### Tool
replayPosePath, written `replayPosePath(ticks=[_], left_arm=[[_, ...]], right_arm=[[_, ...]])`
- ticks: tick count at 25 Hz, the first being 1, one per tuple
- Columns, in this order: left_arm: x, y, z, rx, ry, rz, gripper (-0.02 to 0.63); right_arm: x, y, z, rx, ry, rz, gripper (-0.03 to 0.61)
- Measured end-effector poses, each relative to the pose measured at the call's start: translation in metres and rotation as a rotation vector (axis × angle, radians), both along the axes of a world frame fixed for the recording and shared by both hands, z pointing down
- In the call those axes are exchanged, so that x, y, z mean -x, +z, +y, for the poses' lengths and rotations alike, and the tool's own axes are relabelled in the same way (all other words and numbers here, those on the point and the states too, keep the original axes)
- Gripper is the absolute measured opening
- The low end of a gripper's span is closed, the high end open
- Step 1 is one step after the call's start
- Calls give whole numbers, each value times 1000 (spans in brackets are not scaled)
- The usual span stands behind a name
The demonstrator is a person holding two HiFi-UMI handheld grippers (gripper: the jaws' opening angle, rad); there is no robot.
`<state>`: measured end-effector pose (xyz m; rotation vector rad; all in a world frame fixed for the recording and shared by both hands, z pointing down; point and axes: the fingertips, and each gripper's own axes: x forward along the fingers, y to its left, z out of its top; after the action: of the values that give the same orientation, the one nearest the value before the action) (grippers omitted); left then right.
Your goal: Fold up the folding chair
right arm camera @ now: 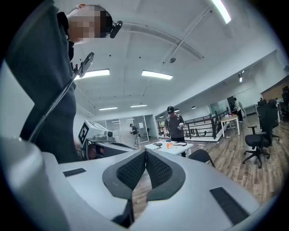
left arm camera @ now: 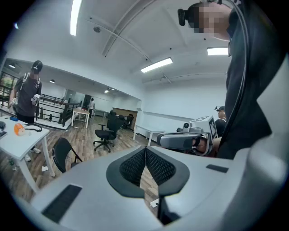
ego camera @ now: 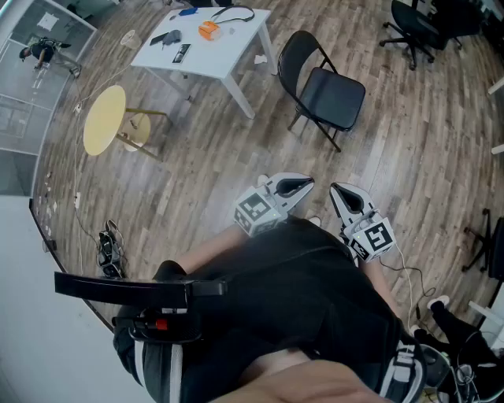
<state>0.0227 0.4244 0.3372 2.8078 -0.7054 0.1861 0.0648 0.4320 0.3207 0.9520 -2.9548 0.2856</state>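
Observation:
The black folding chair [ego camera: 323, 90] stands unfolded on the wood floor, to the right of the white table and well ahead of me. It also shows small at the left in the left gripper view [left arm camera: 63, 153] and just right of the jaws in the right gripper view [right arm camera: 201, 155]. My left gripper [ego camera: 309, 186] and right gripper [ego camera: 335, 189] are held close in front of my body, side by side, far short of the chair. Both are shut with nothing between the jaws, pads meeting in the left gripper view [left arm camera: 145, 149] and the right gripper view [right arm camera: 145, 151].
A white table [ego camera: 228, 59] with small items stands at the back, a person [right arm camera: 174, 126] beside it. A round yellow stool [ego camera: 104, 118] is at the left. Black office chairs [ego camera: 417, 24] stand at the far right. Cables [ego camera: 110, 248] lie on the floor at the left.

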Motion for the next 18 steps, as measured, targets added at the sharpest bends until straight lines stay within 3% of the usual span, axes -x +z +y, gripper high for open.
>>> replayPosePath(ticks=[9,18], left_arm=[[1,2,12,9,-5,9,6],[1,0,8,8,-18,22,6]], right_arm=[[4,0,13,8,9,3,12],[-6,-4,9,3,82,-32,11]])
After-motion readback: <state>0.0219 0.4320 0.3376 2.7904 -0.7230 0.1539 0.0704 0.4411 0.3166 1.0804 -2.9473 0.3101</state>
